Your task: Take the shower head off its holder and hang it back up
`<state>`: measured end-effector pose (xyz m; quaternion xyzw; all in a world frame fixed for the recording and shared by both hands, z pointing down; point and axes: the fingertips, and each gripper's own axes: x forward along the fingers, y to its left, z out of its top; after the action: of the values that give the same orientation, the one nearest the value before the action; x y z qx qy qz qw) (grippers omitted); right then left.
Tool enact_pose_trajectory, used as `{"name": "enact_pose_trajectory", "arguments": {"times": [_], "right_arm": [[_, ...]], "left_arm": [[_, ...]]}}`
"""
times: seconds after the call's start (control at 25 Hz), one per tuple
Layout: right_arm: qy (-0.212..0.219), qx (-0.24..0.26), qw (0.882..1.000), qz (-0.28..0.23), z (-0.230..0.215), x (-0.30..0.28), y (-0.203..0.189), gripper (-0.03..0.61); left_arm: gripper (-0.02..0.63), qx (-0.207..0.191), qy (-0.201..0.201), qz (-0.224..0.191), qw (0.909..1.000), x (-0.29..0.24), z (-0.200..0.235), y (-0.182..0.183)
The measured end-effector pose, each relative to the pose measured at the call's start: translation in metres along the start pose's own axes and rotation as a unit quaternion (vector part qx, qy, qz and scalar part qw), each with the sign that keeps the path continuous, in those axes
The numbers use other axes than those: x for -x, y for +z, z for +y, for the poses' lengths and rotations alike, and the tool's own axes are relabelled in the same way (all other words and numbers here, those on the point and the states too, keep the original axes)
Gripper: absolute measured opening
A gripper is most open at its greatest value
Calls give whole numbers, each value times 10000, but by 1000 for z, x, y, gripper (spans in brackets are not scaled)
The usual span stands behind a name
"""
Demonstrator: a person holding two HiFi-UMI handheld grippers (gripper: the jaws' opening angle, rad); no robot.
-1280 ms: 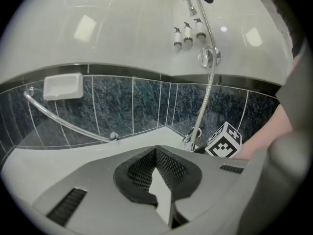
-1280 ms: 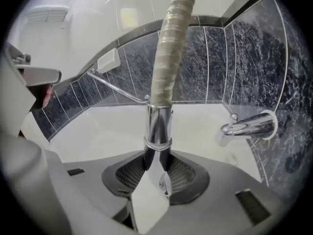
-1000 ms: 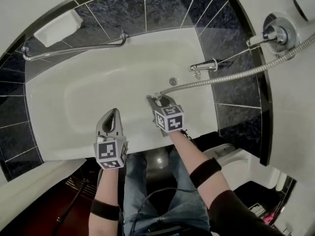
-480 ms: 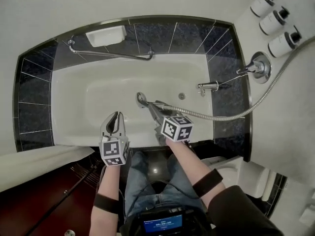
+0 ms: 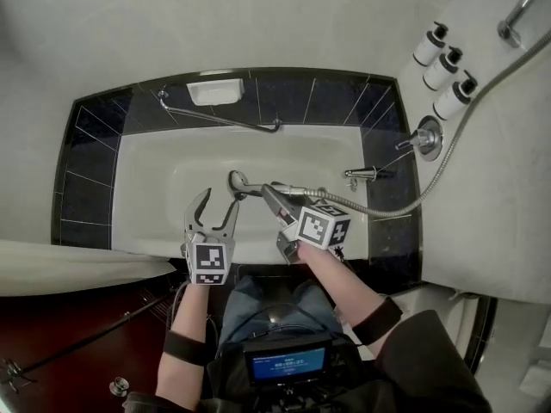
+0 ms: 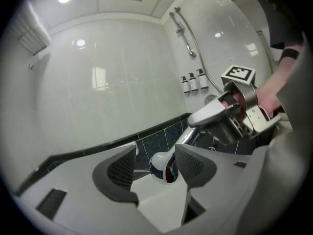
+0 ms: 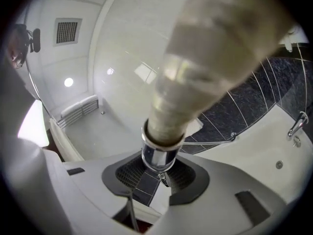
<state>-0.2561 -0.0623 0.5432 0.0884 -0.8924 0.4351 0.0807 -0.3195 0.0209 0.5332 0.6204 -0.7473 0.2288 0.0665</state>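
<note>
Over the white bathtub point(image 5: 146, 175), the right gripper point(image 5: 277, 203) is clamped on the handle of the shower head point(image 5: 236, 181). In the head view the shower head's long axis lies crosswise and nearly level. Its round head end points toward the picture's left, and the metal hose point(image 5: 435, 172) trails off to the right. The left gripper point(image 5: 216, 211) stands spread, its jaws having just been opening. The shower head shows in the gap just past the tips, with no pad pressing it. Only the right gripper view shows the pads point(image 7: 128, 173) closed on the handle's chrome collar. Only the head view traces the hose up the right wall, past the mixer valve point(image 5: 426, 136) (three dispenser bottles point(image 5: 441, 71) stand above it).
</note>
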Motion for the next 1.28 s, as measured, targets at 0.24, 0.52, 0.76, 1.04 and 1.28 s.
{"name": "enact_pose_trajectory", "arguments": {"times": [0.24, 0.52, 0.76, 1.04, 1.28], "right_arm": [[575, -286, 9979, 14, 65, 10, 27, 150], [1074, -791, 9911, -48, 105, 10, 44, 150], [1610, -1321, 9780, -85, 128, 10, 56, 150], [1831, -1581, 9703, 21, 134, 17, 54, 150], [1815, -1878, 9653, 56, 124, 18, 49, 150]], "left_arm": [[356, -1804, 437, 26, 9826, 23, 6, 33], [362, -2908, 1036, 132, 9510, 17, 18, 71], [362, -3482, 1322, 68, 9280, 8, 24, 92], [169, -4012, 1577, -93, 9023, 3, 19, 109], [91, -3956, 1649, -81, 9035, 4, 17, 109]]}}
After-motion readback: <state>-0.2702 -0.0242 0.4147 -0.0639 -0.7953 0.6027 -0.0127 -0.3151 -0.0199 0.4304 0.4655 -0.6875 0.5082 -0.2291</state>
